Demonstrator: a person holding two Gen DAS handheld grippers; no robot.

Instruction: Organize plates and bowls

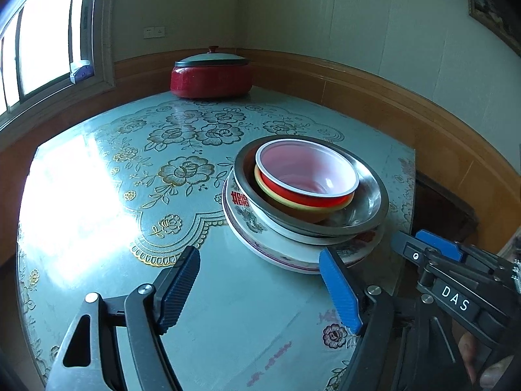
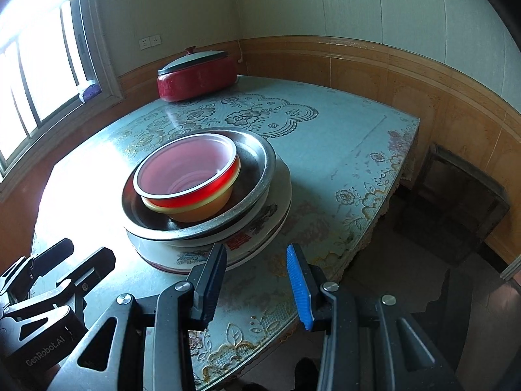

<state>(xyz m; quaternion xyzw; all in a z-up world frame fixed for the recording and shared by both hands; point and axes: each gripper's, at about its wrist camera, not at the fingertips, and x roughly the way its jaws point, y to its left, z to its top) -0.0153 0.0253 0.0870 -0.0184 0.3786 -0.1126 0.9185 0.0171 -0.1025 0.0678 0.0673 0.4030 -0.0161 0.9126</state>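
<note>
While bowls (image 1: 306,176) sit stacked, both grippers gape.

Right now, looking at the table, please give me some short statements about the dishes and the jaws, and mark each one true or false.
1. The red bowl sits nested in the yellow bowl. True.
2. The metal bowl lies under the white plates. False: it rests on top of them.
3. The red pot has no lid. False: a lid covers it.
4. The left gripper holds nothing; its jaws are open. True.
5. The right gripper clamps the plate rim. False: its jaws are empty, short of the stack.
</note>
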